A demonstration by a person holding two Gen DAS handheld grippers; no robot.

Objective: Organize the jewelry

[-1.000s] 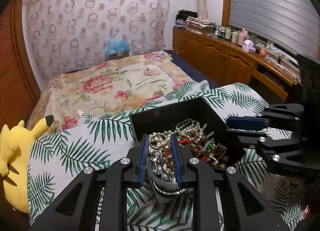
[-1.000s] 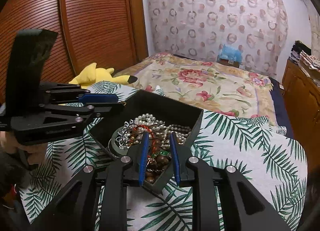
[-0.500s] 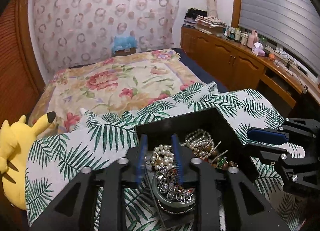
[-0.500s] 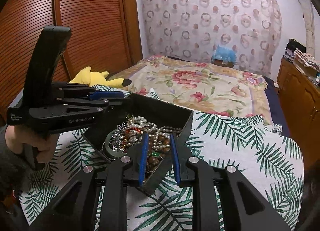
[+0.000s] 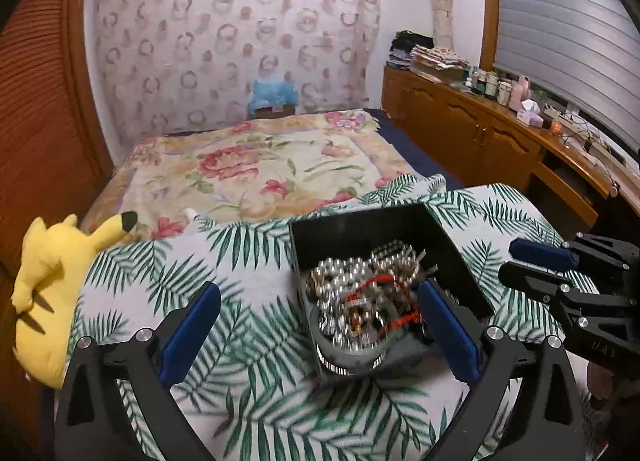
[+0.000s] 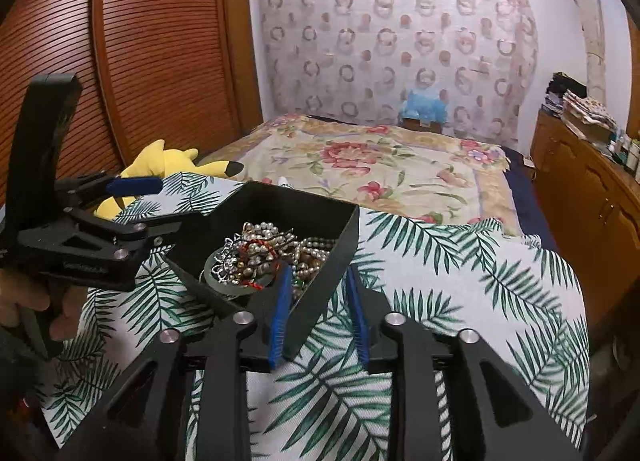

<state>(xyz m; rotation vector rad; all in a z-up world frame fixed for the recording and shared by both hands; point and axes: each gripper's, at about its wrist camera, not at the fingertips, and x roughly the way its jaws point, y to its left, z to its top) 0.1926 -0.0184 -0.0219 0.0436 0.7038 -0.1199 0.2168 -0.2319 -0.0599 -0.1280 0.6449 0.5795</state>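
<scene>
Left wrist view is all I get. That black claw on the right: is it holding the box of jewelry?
Observer: Not clamped. The right gripper straddles the near wall of the box, with one finger inside and one outside.
Operator: Any gap there?
Observer: Yes. The tablecloth shows between that wall and the outer finger.
Operator: Who holds my own claw?
Observer: A hand grips the handle of the left gripper, beside the box.
</scene>
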